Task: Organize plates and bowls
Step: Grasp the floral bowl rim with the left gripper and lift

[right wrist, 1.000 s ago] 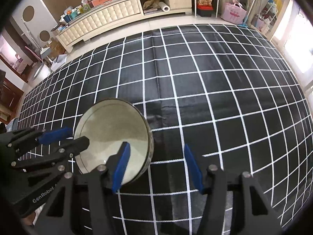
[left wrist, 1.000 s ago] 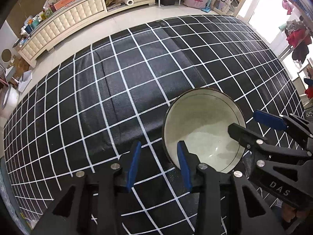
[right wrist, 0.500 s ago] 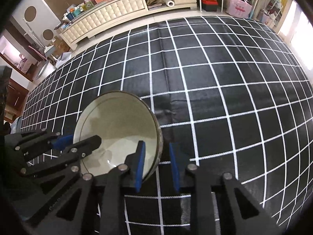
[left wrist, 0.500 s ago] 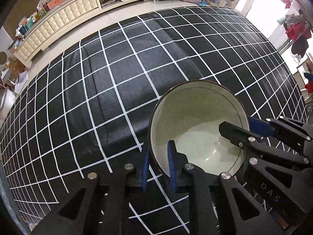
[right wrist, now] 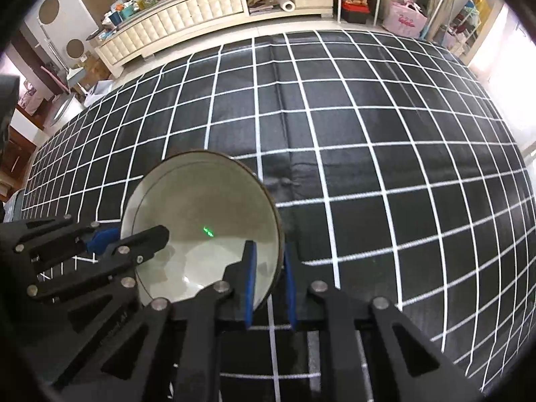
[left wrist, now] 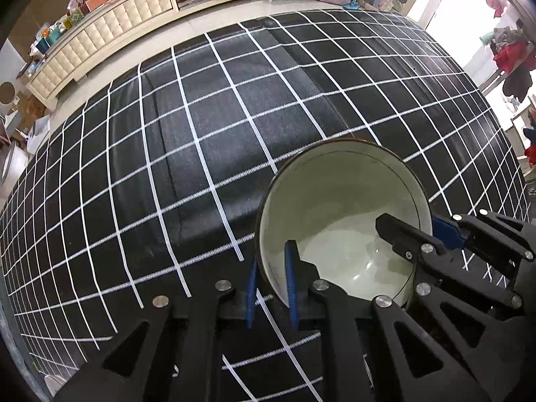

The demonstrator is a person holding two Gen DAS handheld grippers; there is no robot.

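A pale bowl with a dark rim (left wrist: pixel 338 207) is held between both grippers above the black checked cloth. My left gripper (left wrist: pixel 269 268) is shut on the bowl's left rim, one blue pad inside and one outside. My right gripper (right wrist: pixel 268 264) is shut on the bowl's right rim in the same way; the bowl (right wrist: pixel 197 214) fills the lower left of the right wrist view. Each gripper shows in the other's view: the right one in the left wrist view (left wrist: pixel 432 234), the left one in the right wrist view (right wrist: pixel 110 239).
The black cloth with a white grid (left wrist: pixel 201 127) covers the whole table (right wrist: pixel 368 134). Beyond its far edge are a tiled floor and a long cream cabinet (right wrist: pixel 187 6) loaded with clutter. A pink bag (right wrist: pixel 405 20) stands at the back right.
Both grippers went from open beside the bowl to shut on its rim, one on each side. The bowl now looks larger and closer in both views.
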